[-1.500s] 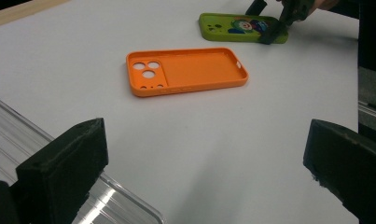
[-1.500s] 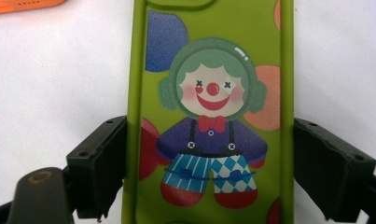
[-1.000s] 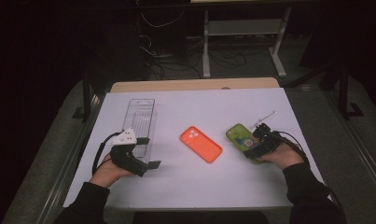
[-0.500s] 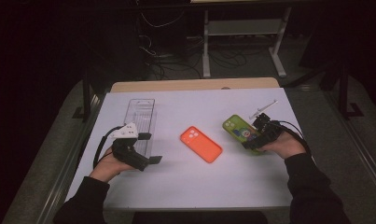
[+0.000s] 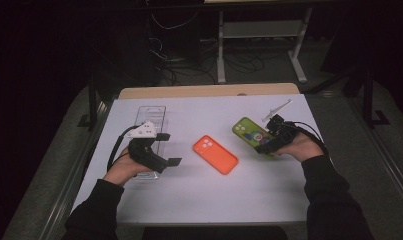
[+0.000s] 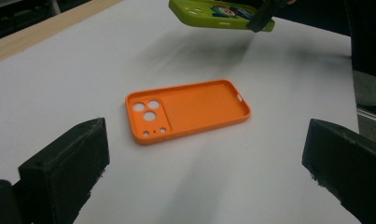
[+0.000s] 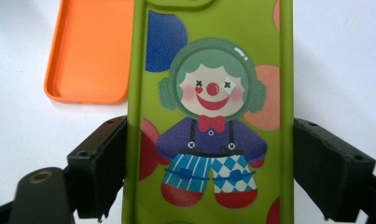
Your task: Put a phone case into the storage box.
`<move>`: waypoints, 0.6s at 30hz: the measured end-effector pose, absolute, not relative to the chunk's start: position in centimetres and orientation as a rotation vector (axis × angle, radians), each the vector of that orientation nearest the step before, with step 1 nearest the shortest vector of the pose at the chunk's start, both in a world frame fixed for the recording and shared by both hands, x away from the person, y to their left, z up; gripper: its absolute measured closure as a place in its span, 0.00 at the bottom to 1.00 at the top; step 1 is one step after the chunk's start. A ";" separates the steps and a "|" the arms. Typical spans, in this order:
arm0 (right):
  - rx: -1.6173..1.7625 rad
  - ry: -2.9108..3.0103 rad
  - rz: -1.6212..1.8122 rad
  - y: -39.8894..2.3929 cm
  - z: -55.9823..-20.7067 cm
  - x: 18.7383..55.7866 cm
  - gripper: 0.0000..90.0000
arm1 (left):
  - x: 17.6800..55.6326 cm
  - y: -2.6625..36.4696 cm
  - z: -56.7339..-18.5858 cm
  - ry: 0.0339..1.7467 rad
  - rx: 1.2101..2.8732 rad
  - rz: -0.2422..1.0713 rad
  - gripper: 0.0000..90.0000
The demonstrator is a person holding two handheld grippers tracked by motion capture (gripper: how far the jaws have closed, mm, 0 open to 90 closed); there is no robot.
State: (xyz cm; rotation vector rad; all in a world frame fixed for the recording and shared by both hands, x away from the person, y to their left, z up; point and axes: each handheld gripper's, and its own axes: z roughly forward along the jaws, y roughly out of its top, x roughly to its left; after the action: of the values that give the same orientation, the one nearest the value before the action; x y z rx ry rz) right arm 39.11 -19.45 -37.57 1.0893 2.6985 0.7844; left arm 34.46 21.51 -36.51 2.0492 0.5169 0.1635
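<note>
An orange phone case [image 5: 215, 154] lies hollow side up in the middle of the white table [image 5: 214, 200]. My left gripper [image 5: 166, 149] stands open to its left and points at it; the orange phone case [image 6: 188, 109] lies ahead of the wide-apart jaws of my left gripper [image 6: 209, 172]. My right gripper [image 5: 265, 145] is shut on the near end of a green phone [image 5: 248, 131] and holds it a little above the table. The green phone [image 7: 209, 93] has a clown picture on its back, and the jaws of my right gripper [image 7: 209, 158] press on its two long edges. Its far end, the green phone [image 6: 213, 11], casts a shadow below.
A clear plastic tray [image 5: 151, 117] lies at the table's left, partly under my left hand. A wooden strip [image 5: 209, 91] runs along the far edge. Beyond it are desk legs and cables on a dark floor. Bare white table lies in front of both hands.
My right gripper has lifted the green phone off the table and carried it slightly away from me. My left gripper has risen and moved farther over the clear tray.
</note>
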 end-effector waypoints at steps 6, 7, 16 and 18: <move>1.038 2.715 0.801 -18.6 -37.2 39.5 0.17 | 35.3 20.4 -35.8 0.494 2.047 0.159 0.00; 1.025 2.721 0.804 -18.5 -37.1 39.6 0.17 | 35.4 20.1 -35.7 0.491 2.043 0.154 0.00; 0.922 2.779 0.844 -17.0 -36.5 40.4 0.17 | 36.7 17.7 -35.1 0.437 2.051 0.128 0.00; 0.902 2.785 0.853 -16.7 -36.6 40.5 0.17 | 37.0 17.1 -35.2 0.420 2.067 0.123 0.00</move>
State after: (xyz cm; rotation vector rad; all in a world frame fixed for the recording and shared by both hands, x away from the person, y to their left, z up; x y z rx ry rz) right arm 40.46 -16.69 -36.62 0.9024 2.7847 0.8535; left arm 37.05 17.08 -35.17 2.0672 0.4205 0.1229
